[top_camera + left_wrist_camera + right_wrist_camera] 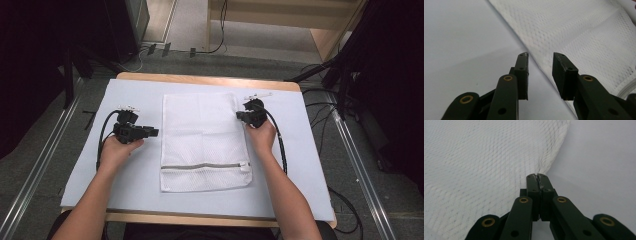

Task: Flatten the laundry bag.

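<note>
Mesh bag [202, 140] between both tongs

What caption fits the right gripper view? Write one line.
Right gripper shut on the edge of the white mesh laundry bag above the pale table cover.

Even overhead light, dim room edges, soft shadows, slightly blurred close-ups

A wooden table [210, 80] under a pale sheet [100, 165] stands on grey floor [45, 145], black curtains, perhaps, flanking it.
</note>
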A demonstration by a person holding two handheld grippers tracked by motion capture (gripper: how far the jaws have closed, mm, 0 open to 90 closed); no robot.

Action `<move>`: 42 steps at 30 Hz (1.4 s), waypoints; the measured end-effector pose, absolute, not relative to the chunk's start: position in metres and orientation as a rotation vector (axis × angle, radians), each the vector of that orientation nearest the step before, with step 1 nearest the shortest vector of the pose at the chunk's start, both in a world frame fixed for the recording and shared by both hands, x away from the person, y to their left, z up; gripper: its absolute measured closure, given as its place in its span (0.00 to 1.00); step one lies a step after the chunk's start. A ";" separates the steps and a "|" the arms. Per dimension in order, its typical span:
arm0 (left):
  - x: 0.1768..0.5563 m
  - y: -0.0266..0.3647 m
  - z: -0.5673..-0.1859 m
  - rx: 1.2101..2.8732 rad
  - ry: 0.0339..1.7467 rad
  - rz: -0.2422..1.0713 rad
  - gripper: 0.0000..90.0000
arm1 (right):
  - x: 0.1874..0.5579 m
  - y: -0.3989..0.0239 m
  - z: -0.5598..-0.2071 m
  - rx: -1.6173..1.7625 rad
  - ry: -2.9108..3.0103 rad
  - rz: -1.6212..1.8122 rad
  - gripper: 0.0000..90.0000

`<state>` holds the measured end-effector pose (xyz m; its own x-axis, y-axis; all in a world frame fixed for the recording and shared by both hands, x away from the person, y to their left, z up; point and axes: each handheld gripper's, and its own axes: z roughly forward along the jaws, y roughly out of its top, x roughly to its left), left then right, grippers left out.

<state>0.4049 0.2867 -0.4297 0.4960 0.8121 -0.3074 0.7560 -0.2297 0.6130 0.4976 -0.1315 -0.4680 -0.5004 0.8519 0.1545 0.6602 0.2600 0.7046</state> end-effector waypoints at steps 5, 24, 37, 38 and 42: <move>0.407 0.279 -0.431 2.029 1.267 0.092 0.74 | 0.492 -0.146 -0.471 1.455 2.244 1.085 1.00; 0.414 0.262 -0.428 2.058 1.212 0.074 0.70 | 0.476 -0.157 -0.471 1.456 2.197 1.107 0.78; 0.412 0.255 -0.425 2.085 1.184 0.069 0.61 | 0.439 -0.166 -0.447 1.394 2.247 1.230 0.80; 0.411 0.254 -0.425 2.090 1.182 0.071 0.61 | 0.435 -0.166 -0.445 1.382 2.257 1.232 0.81; 0.412 0.250 -0.425 2.103 1.168 0.064 0.60 | 0.419 -0.167 -0.442 1.346 2.296 1.246 0.82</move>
